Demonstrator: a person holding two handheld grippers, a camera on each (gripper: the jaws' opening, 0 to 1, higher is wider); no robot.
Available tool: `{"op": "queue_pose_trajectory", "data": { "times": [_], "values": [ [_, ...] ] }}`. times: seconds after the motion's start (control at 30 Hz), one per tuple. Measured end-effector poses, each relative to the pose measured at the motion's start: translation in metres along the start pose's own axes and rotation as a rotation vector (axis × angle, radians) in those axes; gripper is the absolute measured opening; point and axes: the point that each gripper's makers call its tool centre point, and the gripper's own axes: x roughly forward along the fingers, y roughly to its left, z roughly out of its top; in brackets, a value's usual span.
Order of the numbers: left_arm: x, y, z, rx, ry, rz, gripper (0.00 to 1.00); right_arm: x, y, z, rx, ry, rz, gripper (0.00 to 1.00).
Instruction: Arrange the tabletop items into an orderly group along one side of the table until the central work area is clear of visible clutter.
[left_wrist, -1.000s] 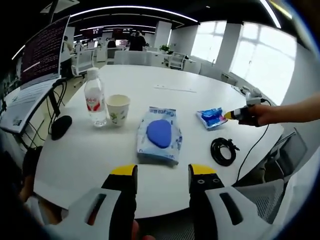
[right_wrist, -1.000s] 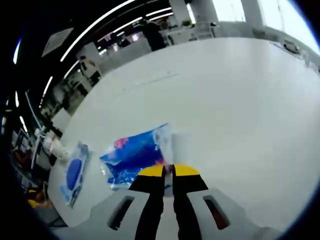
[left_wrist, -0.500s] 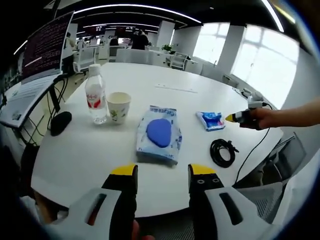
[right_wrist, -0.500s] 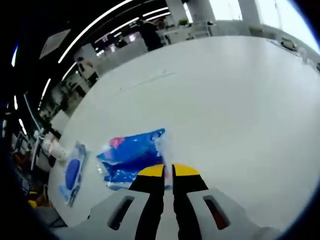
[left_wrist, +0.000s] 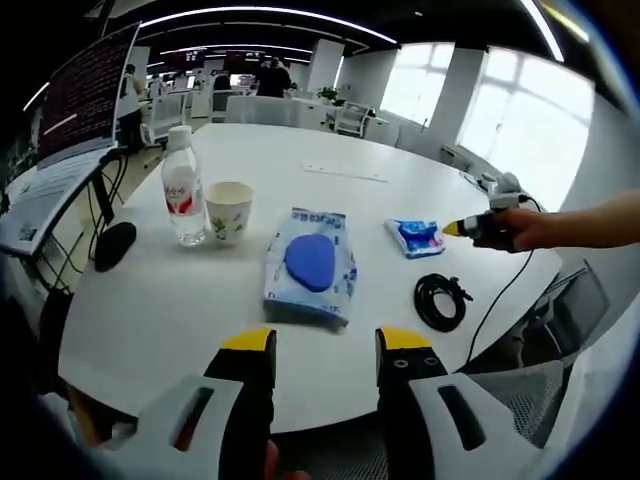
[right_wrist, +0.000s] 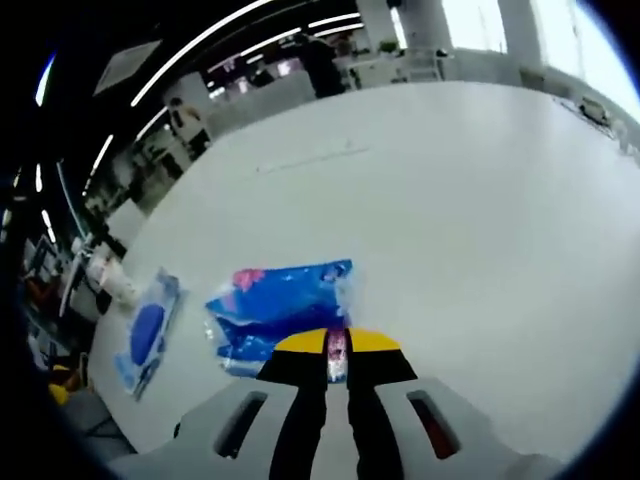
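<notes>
On the round white table (left_wrist: 150, 320), a water bottle (left_wrist: 183, 200) and a paper cup (left_wrist: 228, 212) stand at the left. A blue wet-wipes pack (left_wrist: 310, 265) lies in the middle, with a coiled black cable (left_wrist: 438, 300) to its right. My left gripper (left_wrist: 325, 340) hovers open over the near edge, holding nothing. A small blue packet (left_wrist: 415, 238) lies right of the wipes; my right gripper (left_wrist: 458, 229), held by a hand, meets its right edge. In the right gripper view my right gripper (right_wrist: 337, 343) is shut on the blue packet's (right_wrist: 285, 310) edge. Beyond it lies the wipes pack (right_wrist: 148, 335).
A black mouse (left_wrist: 112, 245) lies near the table's left edge, beside a laptop (left_wrist: 45, 200) and a monitor (left_wrist: 85, 95). A thin paper strip (left_wrist: 345, 174) lies far across the table. A chair (left_wrist: 570, 300) stands at the right. The table's far half is bare.
The right gripper's jaws have closed onto the blue packet's edge, and the packet has shifted slightly. The left gripper's camera drifted a little; its jaws stay open.
</notes>
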Motion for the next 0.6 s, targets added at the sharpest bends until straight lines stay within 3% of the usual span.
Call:
{"op": "queue_pose_trajectory", "data": {
  "times": [0.3,0.6],
  "values": [
    [-0.002,0.005,-0.002,-0.010,-0.006,0.005,0.38,0.008,0.019,0.005,-0.031,0.006,0.023,0.04],
    [-0.004,0.005,-0.002,-0.014,-0.012,0.004,0.38,0.019,0.060,0.014,-0.092,0.015,0.074,0.04]
  ]
}}
